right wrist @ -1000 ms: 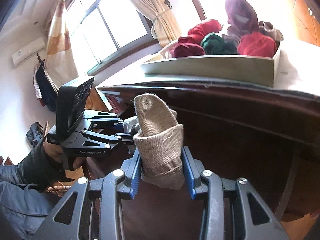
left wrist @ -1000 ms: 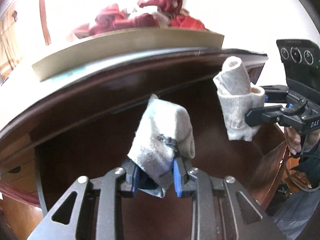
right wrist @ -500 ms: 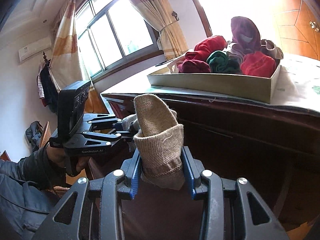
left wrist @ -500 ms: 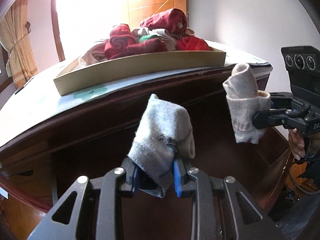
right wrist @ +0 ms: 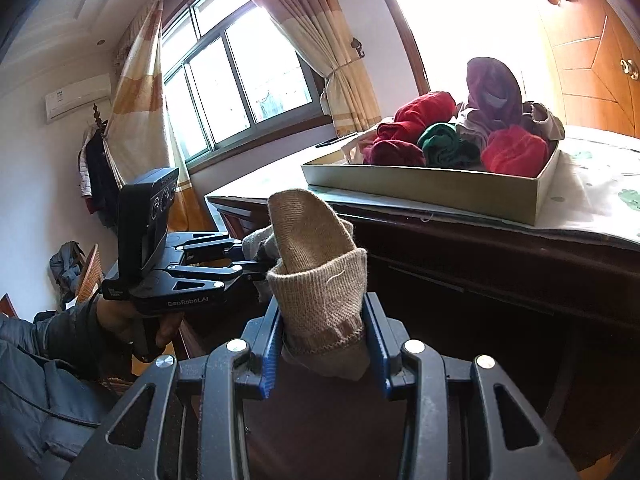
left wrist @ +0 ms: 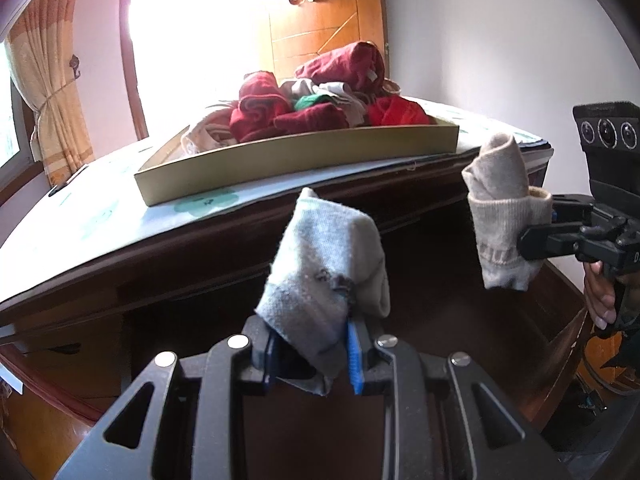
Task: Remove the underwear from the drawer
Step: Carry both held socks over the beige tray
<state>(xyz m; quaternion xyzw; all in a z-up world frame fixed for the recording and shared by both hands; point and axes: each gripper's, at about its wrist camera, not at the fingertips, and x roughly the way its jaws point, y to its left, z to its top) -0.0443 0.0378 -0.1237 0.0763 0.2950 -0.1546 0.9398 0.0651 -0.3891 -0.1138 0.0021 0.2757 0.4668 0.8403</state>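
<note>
the left gripper [left wrist: 312, 354] is clamped on a rolled grey bundle [left wrist: 326, 276], and the right gripper [right wrist: 324, 344] is clamped on a rolled beige bundle [right wrist: 320, 268]. both bundles look more like folded socks than underwear, though that cannot be settled from here. each is held in the air in front of the dark wooden dresser [left wrist: 180, 280], below its top edge and touching nothing else. the two grippers sit near each other, the right one showing at the side of the left view [left wrist: 560, 232].

the likeliest trouble is a loose hold: the grey bundle is pinched only at its lower corner, so most of its bulk hangs free above the jaws, and a quick swing could let it unroll or slip out. the beige one sits deeper between the pads and looks safer. a second risk is the dresser's overhanging edge, which could snag either bundle if they are lifted close to it. the tray [left wrist: 304, 160] on top is already heaped with red, maroon and green rolled clothes [right wrist: 460, 136], so anything set carelessly on that pile could roll off.

the dresser top wears a pale patterned cover [left wrist: 120, 216]. behind it are a window [right wrist: 236, 80] with yellow curtains, an orange wooden door [left wrist: 324, 28], and a wall air conditioner [right wrist: 78, 96].
</note>
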